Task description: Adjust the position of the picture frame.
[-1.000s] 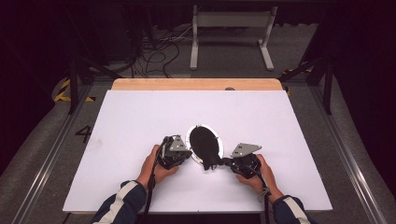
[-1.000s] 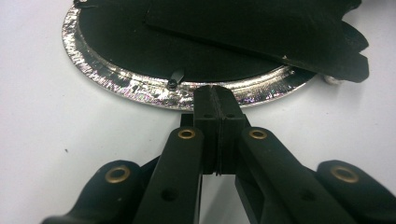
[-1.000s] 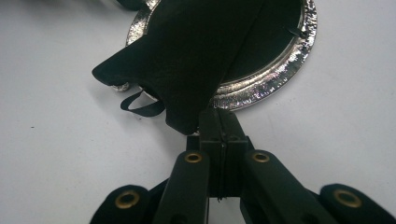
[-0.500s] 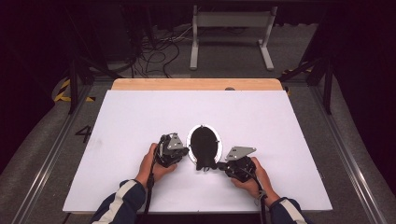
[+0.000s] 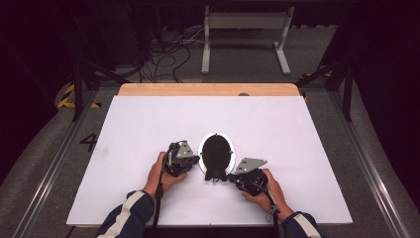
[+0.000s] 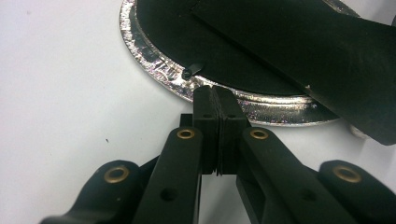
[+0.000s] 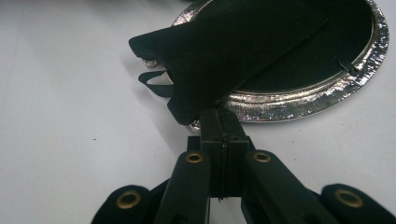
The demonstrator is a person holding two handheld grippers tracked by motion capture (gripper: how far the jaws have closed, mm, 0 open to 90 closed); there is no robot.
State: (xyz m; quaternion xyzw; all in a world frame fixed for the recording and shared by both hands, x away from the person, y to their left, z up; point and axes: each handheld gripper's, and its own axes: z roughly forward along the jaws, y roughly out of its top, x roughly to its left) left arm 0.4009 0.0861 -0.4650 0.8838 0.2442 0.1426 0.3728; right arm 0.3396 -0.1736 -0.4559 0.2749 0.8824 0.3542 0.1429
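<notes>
Oval picture frame with a silver rim and a black back lies face down just below the middle of the high view, on the white table, between the two hands. Its black stand flap is lifted off the back and slants toward the lower left in the right gripper view, where a small black ribbon loop shows beside the flap's edge. In the high view the left gripper sits just left of the frame, held in the person's left hand, and the right gripper sits at the frame's lower right, held in the right hand. In the left gripper view the left gripper has its jaws pressed together with nothing between them, the tips at or just short of the silver rim; a small metal tab sits on the rim just above the tips. In the right gripper view the right gripper is likewise closed on nothing, its tips right at the rim beneath the edge of the raised flap; whether they touch it I cannot tell.
</notes>
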